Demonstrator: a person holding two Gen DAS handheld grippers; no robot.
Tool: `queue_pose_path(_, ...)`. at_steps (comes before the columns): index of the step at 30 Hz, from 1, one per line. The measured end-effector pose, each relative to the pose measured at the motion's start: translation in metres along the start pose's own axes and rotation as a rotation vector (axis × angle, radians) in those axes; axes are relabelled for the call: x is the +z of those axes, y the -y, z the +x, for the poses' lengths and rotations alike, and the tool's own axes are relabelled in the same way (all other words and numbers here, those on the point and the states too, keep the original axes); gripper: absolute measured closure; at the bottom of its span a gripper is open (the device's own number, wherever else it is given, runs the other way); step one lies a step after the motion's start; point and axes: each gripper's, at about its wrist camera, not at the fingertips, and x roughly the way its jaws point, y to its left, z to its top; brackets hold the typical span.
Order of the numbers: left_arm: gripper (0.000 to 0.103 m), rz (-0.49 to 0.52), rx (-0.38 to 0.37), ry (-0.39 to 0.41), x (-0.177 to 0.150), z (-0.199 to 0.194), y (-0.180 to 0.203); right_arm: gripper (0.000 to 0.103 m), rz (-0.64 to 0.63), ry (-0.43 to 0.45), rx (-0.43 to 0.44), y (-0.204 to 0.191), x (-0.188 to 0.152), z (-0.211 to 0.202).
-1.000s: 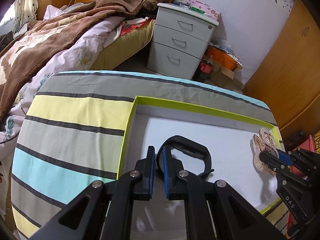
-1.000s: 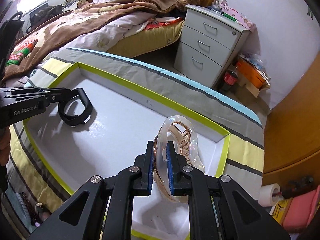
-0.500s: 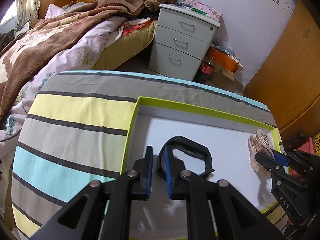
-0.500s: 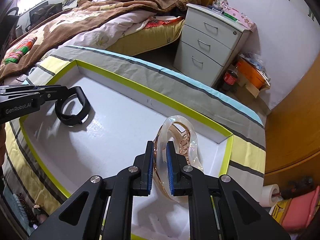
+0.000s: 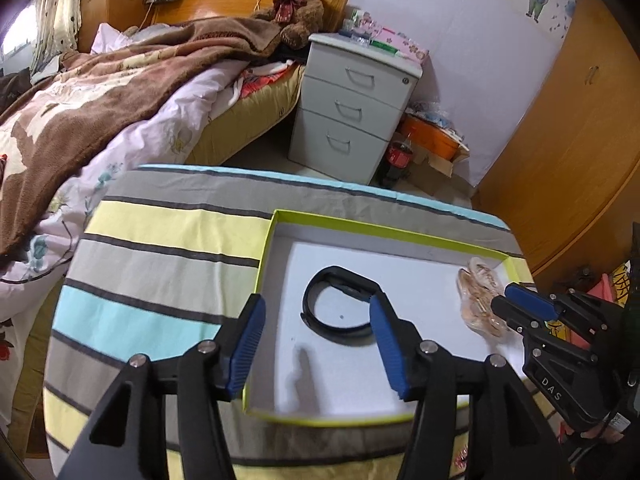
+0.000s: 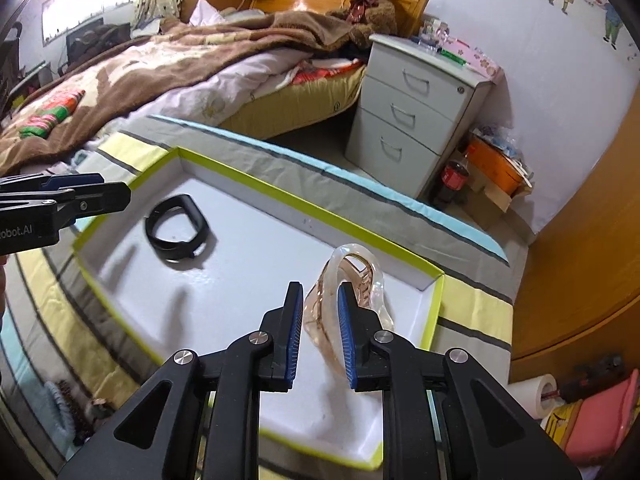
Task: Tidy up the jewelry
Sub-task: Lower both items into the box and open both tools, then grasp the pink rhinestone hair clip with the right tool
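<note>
The right tongs [image 6: 318, 334] have just been opening — their blue pads stand either side of a translucent pink hair claw [image 6: 352, 280], which rests in the right end of a white tray [image 6: 304, 204] with a lime-green rim. A black wristband [image 6: 178, 228] lies flat near the tray's left end. The left tongs [image 6: 116, 196] reach in from the left edge, above the striped cloth [image 6: 400, 216] covering the bench.

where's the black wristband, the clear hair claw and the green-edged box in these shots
black wristband [image 5: 340, 334], left wrist view, on its near lower band.
clear hair claw [image 6: 374, 276], right wrist view, on its arched top right side.
green-edged box [image 6: 304, 204], right wrist view, on its far green rim.
</note>
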Motion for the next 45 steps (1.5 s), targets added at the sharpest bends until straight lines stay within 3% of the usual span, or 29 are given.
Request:
queue_pose_path(10,0.036,0.009,-0.028,0.045,-0.032,-0.052,-0.005,0.084,0.078,0.085,0.073,0.001,-0.043,-0.050)
queue_pose_path(14,0.035,0.008,-0.037,0.058,-0.050,-0.069,-0.008,0.084,0.076,0.094,0.150,-0.005,-0.068,-0.061)
queue_pose_path(16,0.035,0.005,-0.043,0.062,-0.059,-0.076,-0.010,0.081,0.056,0.078,0.182,-0.010,-0.080,-0.060)
queue_pose_path(18,0.034,0.000,-0.050,0.064,-0.068,-0.081,-0.012,0.062,0.039,0.062,0.194,-0.013,-0.090,-0.057)
queue_pose_path(22,0.033,-0.012,-0.054,0.049,-0.085,-0.085,-0.019,0.060,0.033,0.043,0.272,-0.017,-0.105,-0.049)
queue_pose_path(34,0.033,-0.049,-0.030,0.002,-0.120,-0.087,-0.035,0.059,-0.009,0.011,0.344,-0.026,-0.116,-0.027)
queue_pose_path(36,0.033,-0.053,-0.032,-0.005,-0.124,-0.086,-0.036,0.053,-0.029,0.002,0.348,-0.030,-0.117,-0.023)
queue_pose_path(45,0.032,-0.074,-0.025,-0.040,-0.134,-0.081,-0.044,0.053,-0.093,-0.011,0.323,-0.040,-0.119,-0.018)
